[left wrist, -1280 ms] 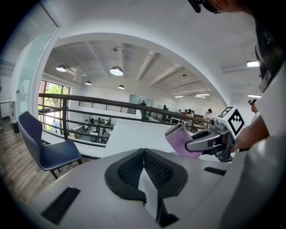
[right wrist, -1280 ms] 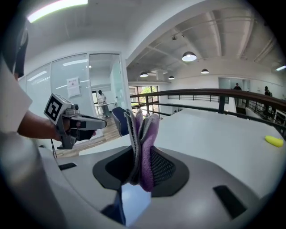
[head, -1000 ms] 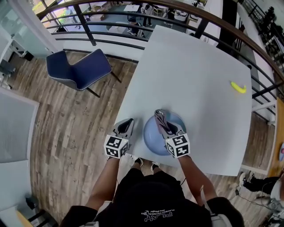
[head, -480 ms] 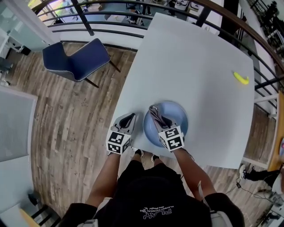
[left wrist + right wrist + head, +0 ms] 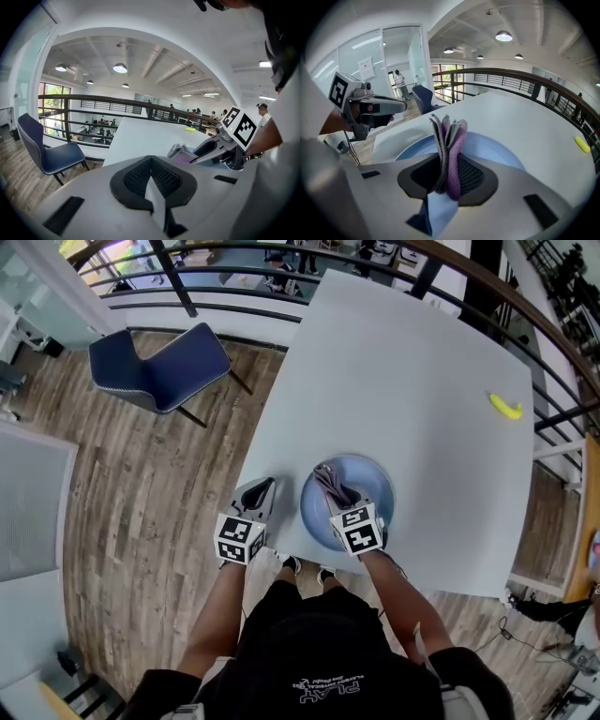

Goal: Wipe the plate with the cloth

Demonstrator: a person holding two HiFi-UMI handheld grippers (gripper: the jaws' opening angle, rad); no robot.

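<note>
Clamped on the cloth [image 5: 330, 484], the right gripper [image 5: 335, 495] has swept toward ten o'clock on the plate [image 5: 378, 491] — wiping seems under way; left gripper [image 5: 259, 491] closed, empty.

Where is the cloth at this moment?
The cloth is clamped in the right gripper, over the blue plate, near the table's front edge in the head view.

Table [image 5: 403, 371] beyond the plate [image 5: 377, 489] lies open; yellow object [image 5: 505, 407] near far edge.

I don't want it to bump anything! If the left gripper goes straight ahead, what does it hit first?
Probably nothing nearby: the left gripper, jaws shut, points along the white table. The balcony railing lies far beyond, though depth is unclear.
</note>
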